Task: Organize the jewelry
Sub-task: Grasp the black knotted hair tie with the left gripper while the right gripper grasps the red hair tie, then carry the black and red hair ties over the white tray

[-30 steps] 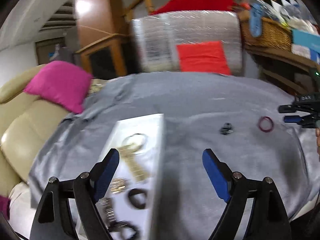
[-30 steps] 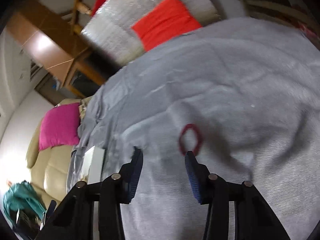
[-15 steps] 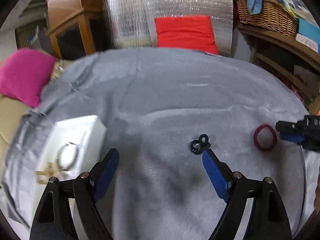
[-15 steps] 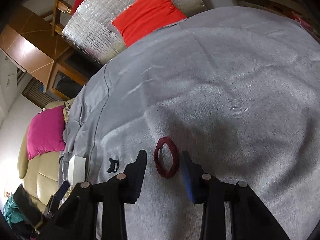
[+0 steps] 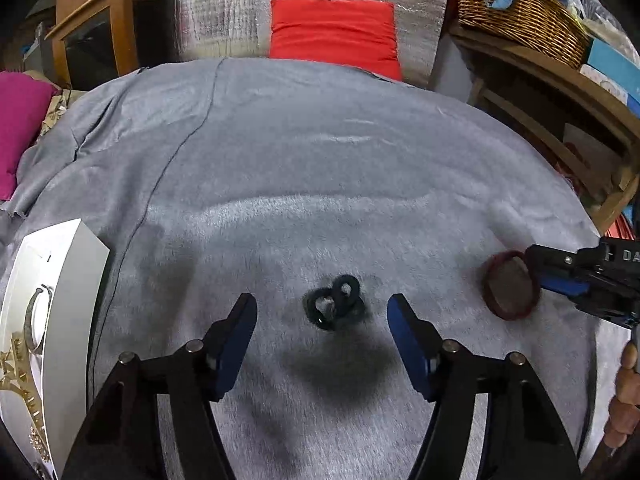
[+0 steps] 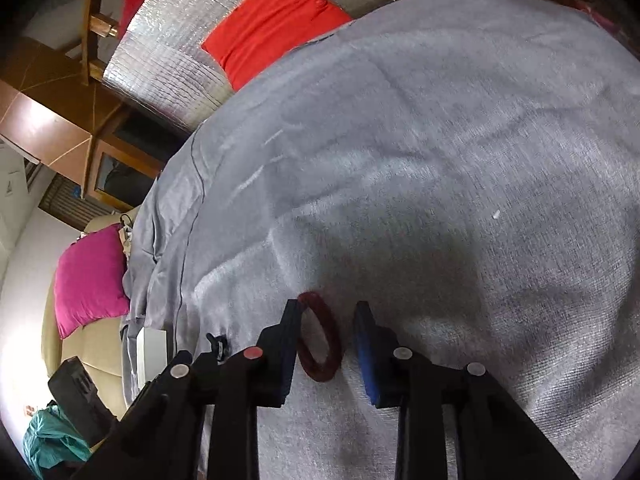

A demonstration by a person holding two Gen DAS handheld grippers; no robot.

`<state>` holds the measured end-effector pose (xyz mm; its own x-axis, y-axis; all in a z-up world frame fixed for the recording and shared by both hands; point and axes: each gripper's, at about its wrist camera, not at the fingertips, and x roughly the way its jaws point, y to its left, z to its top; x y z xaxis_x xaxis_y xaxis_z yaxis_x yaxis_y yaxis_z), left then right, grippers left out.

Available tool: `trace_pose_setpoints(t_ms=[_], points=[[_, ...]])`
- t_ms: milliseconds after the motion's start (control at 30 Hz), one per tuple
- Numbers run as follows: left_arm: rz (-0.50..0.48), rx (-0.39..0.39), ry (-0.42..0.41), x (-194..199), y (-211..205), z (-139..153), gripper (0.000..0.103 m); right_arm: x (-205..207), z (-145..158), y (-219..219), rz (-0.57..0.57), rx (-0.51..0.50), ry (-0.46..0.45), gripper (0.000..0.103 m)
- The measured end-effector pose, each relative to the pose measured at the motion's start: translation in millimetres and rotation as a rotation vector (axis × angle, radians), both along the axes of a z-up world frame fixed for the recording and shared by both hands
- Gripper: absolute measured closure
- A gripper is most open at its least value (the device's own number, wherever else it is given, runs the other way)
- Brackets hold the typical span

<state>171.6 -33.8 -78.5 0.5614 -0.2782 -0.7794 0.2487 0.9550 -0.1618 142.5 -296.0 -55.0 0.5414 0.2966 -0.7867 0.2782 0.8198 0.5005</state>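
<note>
A dark red ring (image 6: 319, 340) is lying on the grey-clothed bench (image 6: 440, 160) between the right gripper (image 6: 326, 322) jaws, which have just been closing yet are standing apart. A black ring cluster (image 5: 334, 307) is sitting between the left gripper (image 5: 322, 312) jaws, also narrowing, untouched. A white tray (image 5: 60, 320) is resting leftward.

We see the white box (image 5: 60, 300) only in part: the left wrist view's edge cuts its near and left sides, and the gold pieces (image 5: 24, 392) inside run off-frame. The black item (image 5: 334, 308) is blurred, so we cannot tell its make. In the right wrist view the dark red ring (image 6: 320, 340) is partly hidden behind the left fingertip (image 6: 290, 344), and we cannot tell whether the pads touch it. A hand (image 5: 624, 396) is cut by the right edge.
</note>
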Motion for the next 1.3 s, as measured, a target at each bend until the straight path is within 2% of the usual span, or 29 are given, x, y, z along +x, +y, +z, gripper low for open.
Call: trace_pose_setpoints(t_ms=[100,167,200,233,333,433,600,1067,1300], points=[[-0.010,-0.020,0.018,6.7,2.2,-7.2,0.035,4.2,-2.0,7.6,0.016,-0.038,0.011,0.075],[-0.020,-0.032,0.035,9.8,1.9,-13.1,0.053,6.7,-5.6,10.5,0.015,-0.072,0.030,0.085],[-0.033,-0.033,0.045,11.0,0.9,-16.2,0.065,6.6,-5.5,10.0,0.009,-0.084,0.031,0.089],[-0.043,-0.033,0.044,10.9,-0.1,-18.0,0.071,5.6,-4.1,9.3,0.001,-0.087,0.026,0.091],[-0.059,-0.050,0.015,7.2,0.6,-13.5,0.080,1.0,5.9,8.8,-0.010,-0.091,-0.011,0.093],[-0.075,-0.075,-0.004,1.2,4.5,-6.9,0.082,-6.2,19.1,9.8,-0.017,-0.092,-0.060,0.093],[-0.078,-0.115,-0.033,-11.2,12.4,8.9,0.082,-12.2,28.1,9.2,-0.025,-0.063,-0.092,0.093],[0.004,0.034,-0.168,-59.2,22.1,47.1,0.082,-13.4,28.9,50.4,0.053,-0.069,-0.123,0.093],[0.027,0.052,-0.179,-63.3,35.3,53.5,0.082,-11.3,24.8,72.0,0.086,-0.082,-0.126,0.093]])
